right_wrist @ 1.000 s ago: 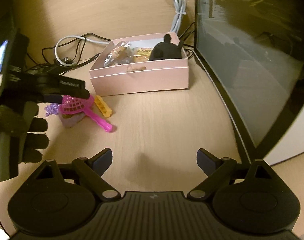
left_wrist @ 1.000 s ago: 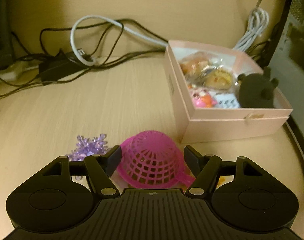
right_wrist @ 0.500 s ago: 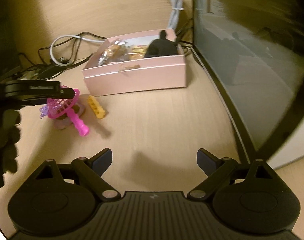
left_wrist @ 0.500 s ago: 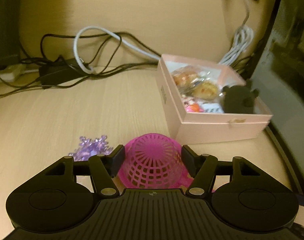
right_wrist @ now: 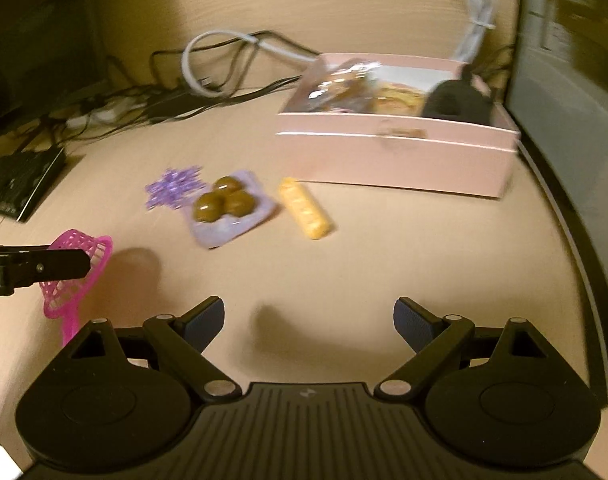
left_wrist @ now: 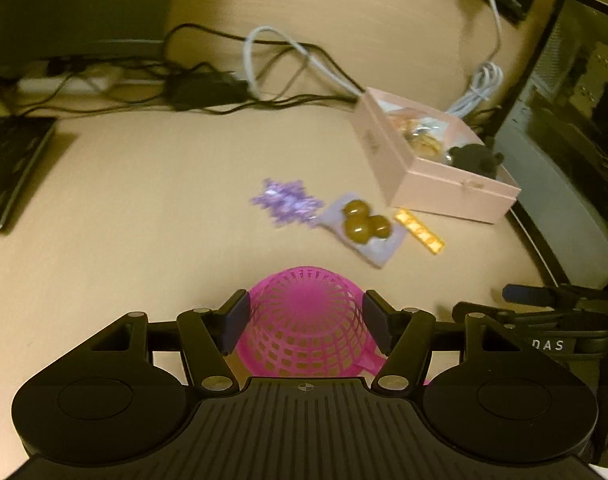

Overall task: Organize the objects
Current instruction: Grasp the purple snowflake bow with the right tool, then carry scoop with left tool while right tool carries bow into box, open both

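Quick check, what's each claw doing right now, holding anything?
Left claw: closed on the pink plastic mesh strainer, lifted off the table.
Right claw: open, nothing between its fingers.

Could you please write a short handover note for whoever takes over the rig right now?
Left tool: shut on the pink strainer, lifted off the desk.
Right tool: open, empty, above bare desk.
Pink box: open, already holds snack packets and a dark toy.
Still loose on the desk, in front of the box: purple snowflake, packet of brown balls, yellow brick.
Left to do: put away the strainer, then the three loose items.
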